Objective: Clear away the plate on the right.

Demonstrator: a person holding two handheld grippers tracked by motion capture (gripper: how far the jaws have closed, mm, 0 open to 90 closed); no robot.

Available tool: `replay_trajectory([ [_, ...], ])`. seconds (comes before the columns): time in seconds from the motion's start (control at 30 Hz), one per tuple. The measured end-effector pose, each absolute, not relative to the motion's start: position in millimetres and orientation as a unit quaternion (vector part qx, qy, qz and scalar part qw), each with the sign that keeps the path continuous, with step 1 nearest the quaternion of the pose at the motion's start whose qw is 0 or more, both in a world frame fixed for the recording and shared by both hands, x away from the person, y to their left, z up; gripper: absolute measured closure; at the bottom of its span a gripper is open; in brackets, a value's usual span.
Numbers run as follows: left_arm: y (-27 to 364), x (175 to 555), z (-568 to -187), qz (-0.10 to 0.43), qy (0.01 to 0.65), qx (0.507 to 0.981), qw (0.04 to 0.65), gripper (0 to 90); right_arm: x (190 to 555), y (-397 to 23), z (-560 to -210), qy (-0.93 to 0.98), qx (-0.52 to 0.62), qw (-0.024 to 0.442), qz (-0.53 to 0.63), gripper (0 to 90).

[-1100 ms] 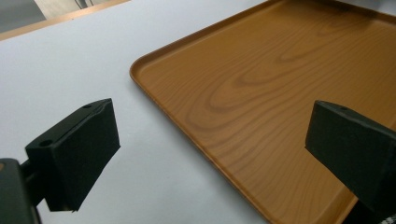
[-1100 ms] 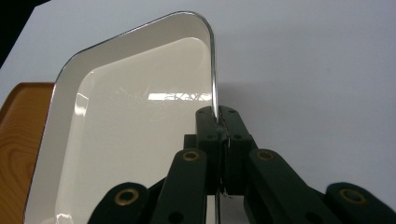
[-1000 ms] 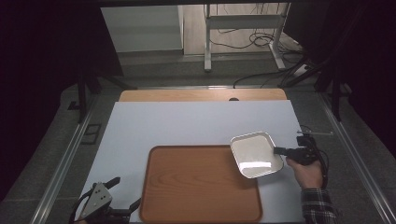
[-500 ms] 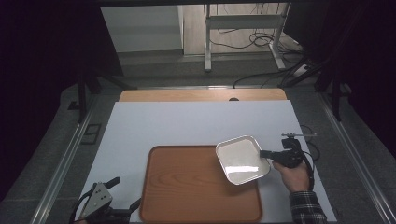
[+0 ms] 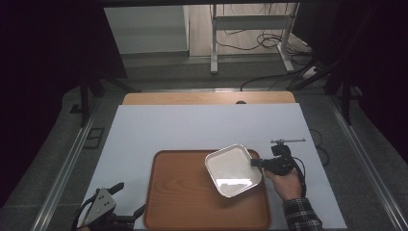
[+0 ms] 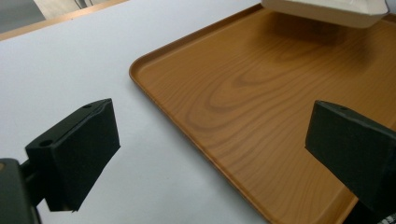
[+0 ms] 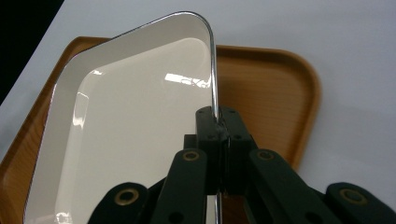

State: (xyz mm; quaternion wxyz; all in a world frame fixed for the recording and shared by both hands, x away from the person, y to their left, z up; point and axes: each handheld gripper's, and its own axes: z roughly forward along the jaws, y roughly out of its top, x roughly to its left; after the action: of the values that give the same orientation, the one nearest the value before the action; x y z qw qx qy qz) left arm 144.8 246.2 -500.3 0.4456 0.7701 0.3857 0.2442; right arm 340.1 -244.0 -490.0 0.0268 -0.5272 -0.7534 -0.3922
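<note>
A white square dish (image 5: 233,169) hangs tilted just above the right half of the wooden tray (image 5: 183,202). My right gripper (image 5: 256,163) is shut on the dish's right rim; in the right gripper view the jaws pinch the thin metal-edged rim of the dish (image 7: 130,121) at the gripper (image 7: 218,122), with the tray (image 7: 275,88) beneath. My left gripper (image 5: 129,201) rests at the table's front left corner, beside the tray's left edge, jaws wide apart. In the left gripper view the gripper (image 6: 210,154) holds nothing and looks over the tray (image 6: 261,102) toward the dish's underside (image 6: 327,11).
The tray lies on a white sheet (image 5: 192,130) that covers the table; a strip of wooden tabletop (image 5: 207,98) shows at the far edge. Cables (image 5: 269,77) and a metal stand (image 5: 250,33) are on the floor beyond. A metal rail (image 5: 62,173) runs along the left side.
My right gripper has carried the dish leftward, from the tray's right edge to above the tray's right half. The left gripper has stayed in place.
</note>
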Motion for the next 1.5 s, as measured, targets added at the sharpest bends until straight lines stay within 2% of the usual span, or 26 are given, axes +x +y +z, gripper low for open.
replay_trajectory([
  [0.5,246,145,-500,0.244,0.385,0.771,0.445,2.5,343,-203,-503,-0.764,-0.523,0.032,-0.378,88.2],
  [0.83,246,145,-500,0.245,0.382,0.772,0.444,2.5,348,-201,-513,-0.765,-0.533,0.019,-0.360,86.4],
  [0.97,246,144,-500,0.245,0.382,0.772,0.445,2.5,348,-203,-510,-0.772,-0.521,0.008,-0.363,73.9],
  [1.13,245,144,-500,0.246,0.380,0.773,0.444,2.5,344,-205,-505,-0.787,-0.493,-0.007,-0.369,67.6],
  [1.33,245,144,-500,0.247,0.379,0.774,0.443,2.5,335,-211,-497,-0.796,-0.462,-0.028,-0.390,71.5],
  [1.5,245,144,-500,0.247,0.378,0.775,0.442,2.5,328,-217,-492,-0.799,-0.453,-0.030,-0.395,82.7],
])
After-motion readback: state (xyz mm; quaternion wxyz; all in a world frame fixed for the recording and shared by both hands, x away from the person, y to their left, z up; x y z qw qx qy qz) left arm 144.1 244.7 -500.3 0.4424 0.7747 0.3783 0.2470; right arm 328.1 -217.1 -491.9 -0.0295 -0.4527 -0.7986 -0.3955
